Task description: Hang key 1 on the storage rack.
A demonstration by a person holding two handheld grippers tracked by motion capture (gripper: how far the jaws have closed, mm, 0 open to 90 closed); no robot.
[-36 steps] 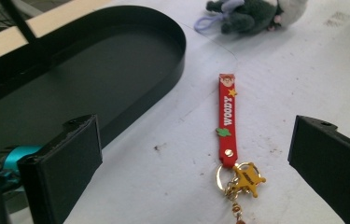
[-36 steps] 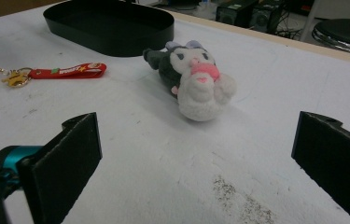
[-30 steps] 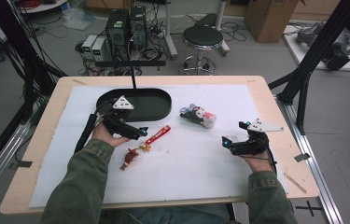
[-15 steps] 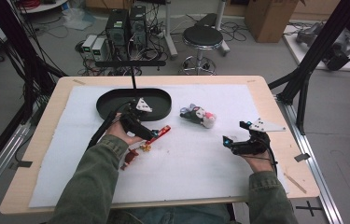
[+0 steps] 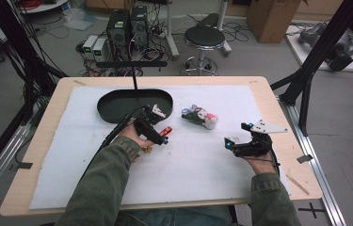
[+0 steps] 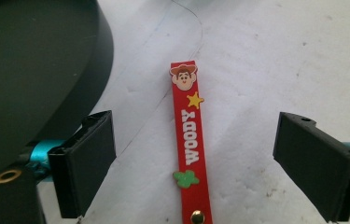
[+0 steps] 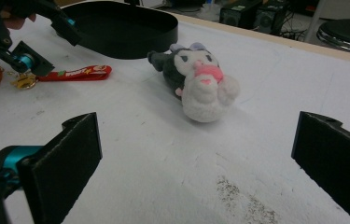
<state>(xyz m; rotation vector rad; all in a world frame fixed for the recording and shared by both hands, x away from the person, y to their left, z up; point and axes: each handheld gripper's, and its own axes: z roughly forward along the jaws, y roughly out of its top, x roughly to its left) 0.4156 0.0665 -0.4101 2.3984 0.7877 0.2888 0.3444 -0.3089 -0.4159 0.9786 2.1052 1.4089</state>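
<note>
The red Woody strap point(image 6: 190, 140) lies flat on the white counter point(image 5: 202, 165) just right of the black tray point(image 5: 117, 104), between the left gripper point(image 6: 210, 163) and its wide-open jaws — likely a pick-up, needing descent and closing. Farther right a plush toy point(image 7: 196, 84) lies clear; the right gripper point(image 7: 200, 172) idles, jaws wide.

Olive-green sleeves worn on both forearms, black left gripper point(image 5: 157, 133) fitted with teal metal parts, brass eyelet, trailing black cable, black right gripper point(image 5: 240, 143) topped by grey three-cornered plate, blocky black jaws
</note>
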